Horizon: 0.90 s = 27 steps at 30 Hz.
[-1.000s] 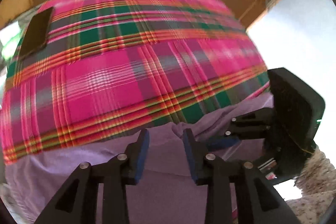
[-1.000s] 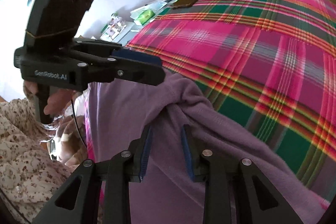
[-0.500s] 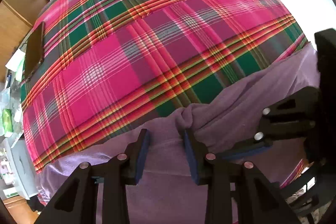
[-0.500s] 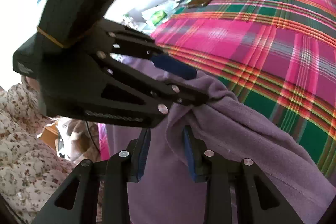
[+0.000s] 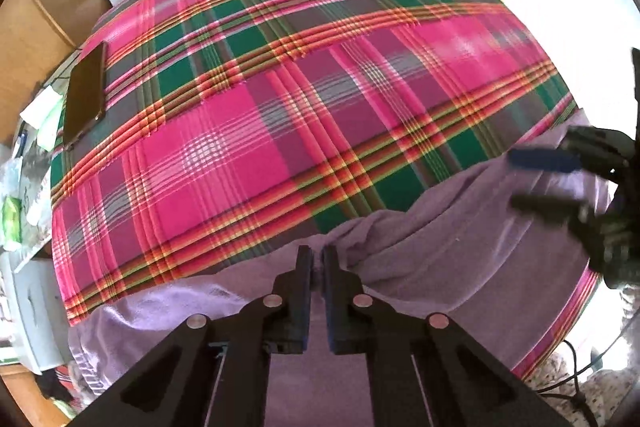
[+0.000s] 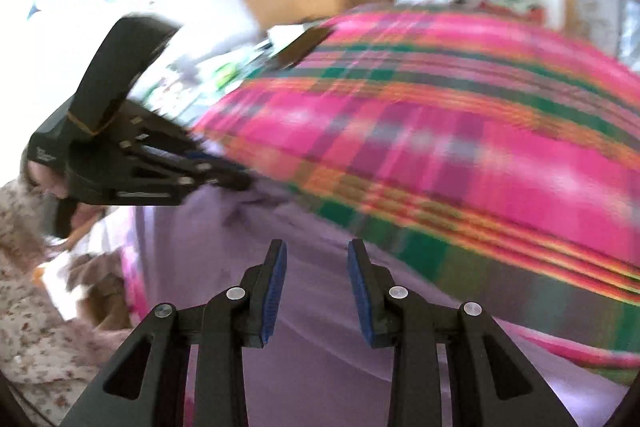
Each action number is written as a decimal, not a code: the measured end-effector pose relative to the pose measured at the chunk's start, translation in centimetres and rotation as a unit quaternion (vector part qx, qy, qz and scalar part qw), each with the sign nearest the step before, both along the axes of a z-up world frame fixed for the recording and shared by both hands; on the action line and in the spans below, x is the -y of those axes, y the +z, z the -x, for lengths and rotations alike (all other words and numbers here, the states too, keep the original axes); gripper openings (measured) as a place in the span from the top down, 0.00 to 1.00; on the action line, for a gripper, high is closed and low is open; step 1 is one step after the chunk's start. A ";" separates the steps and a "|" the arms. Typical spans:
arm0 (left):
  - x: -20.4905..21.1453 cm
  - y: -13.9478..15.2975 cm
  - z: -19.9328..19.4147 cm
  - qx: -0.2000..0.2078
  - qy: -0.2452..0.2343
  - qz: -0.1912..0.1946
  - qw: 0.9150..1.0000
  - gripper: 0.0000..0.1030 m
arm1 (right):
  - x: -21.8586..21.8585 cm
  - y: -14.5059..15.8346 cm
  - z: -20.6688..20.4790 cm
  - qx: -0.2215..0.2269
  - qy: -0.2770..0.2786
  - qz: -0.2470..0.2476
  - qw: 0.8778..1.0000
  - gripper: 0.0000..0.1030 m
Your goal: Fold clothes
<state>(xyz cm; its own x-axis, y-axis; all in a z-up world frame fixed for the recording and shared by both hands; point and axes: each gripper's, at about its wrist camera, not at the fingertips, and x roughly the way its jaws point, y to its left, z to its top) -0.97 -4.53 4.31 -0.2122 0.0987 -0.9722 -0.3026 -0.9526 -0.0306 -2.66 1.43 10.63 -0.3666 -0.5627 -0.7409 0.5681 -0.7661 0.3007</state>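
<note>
Two hand-held grippers work over a purple garment (image 5: 440, 251) spread along the near edge of a bed. The left hand-held gripper (image 5: 316, 263) has its blue-padded jaws pinched almost together on a raised fold of the garment's far edge. The right hand-held gripper (image 6: 316, 267) hovers with jaws spread apart and nothing between them, purple cloth lying beneath; in the left wrist view it shows blurred at the right edge, over the garment's right end. Beyond the garment stretches a pink, green and orange plaid bedcover (image 5: 280, 107). A dark phone (image 5: 86, 91) lies near the bed's far-left edge. A floral-print sleeve (image 6: 36, 331) appears at near left in the right wrist view.
</note>
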 end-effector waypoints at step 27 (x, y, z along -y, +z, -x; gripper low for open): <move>1.2 1.9 0.2 -0.034 0.064 -0.080 0.994 0.95 | -2.8 6.8 1.5 -0.123 -0.016 -0.148 0.981 0.68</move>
